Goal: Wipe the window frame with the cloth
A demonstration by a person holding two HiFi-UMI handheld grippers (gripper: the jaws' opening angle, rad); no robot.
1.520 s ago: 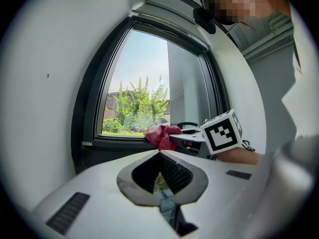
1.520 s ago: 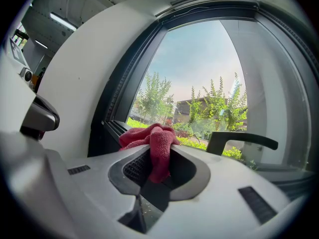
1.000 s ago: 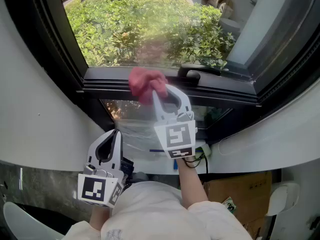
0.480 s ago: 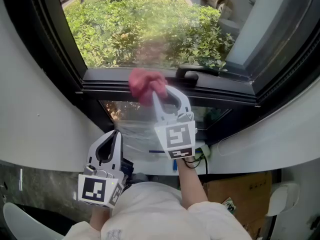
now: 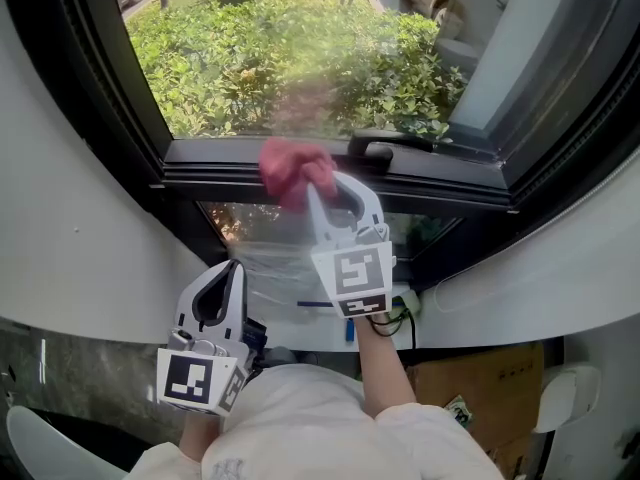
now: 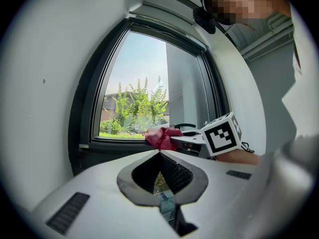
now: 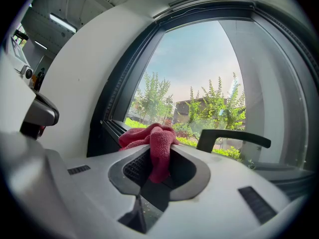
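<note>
Almost nothing has moved over the last second: the right gripper [image 5: 314, 180] and the cloth [image 5: 291, 166] sit at the same spot on the window frame [image 5: 225, 175], and only the camera has drifted a touch.

In the head view, the red cloth is bunched at the tip of the right gripper and pressed against the dark lower rail of the frame, just left of the black handle [image 5: 384, 145]. The gripper is reached forward from below, probably so the wad meets the rail face-on and can slide along it. The left gripper [image 5: 231, 268] is low and close to the person's body, well away from the window, likely parked because one hand is enough for wiping.

In the left gripper view, its two jaws meet at the tips with nothing between them. Past them, the cloth lies on the rail with the other gripper behind it.

In the right gripper view, the jaws are clamped on a fold of cloth. The rest spills forward over the tips as a soft pad, so fabric rather than plastic touches the frame. The handle stands just to the right, so I judge a stroke that way would soon meet it.
</note>
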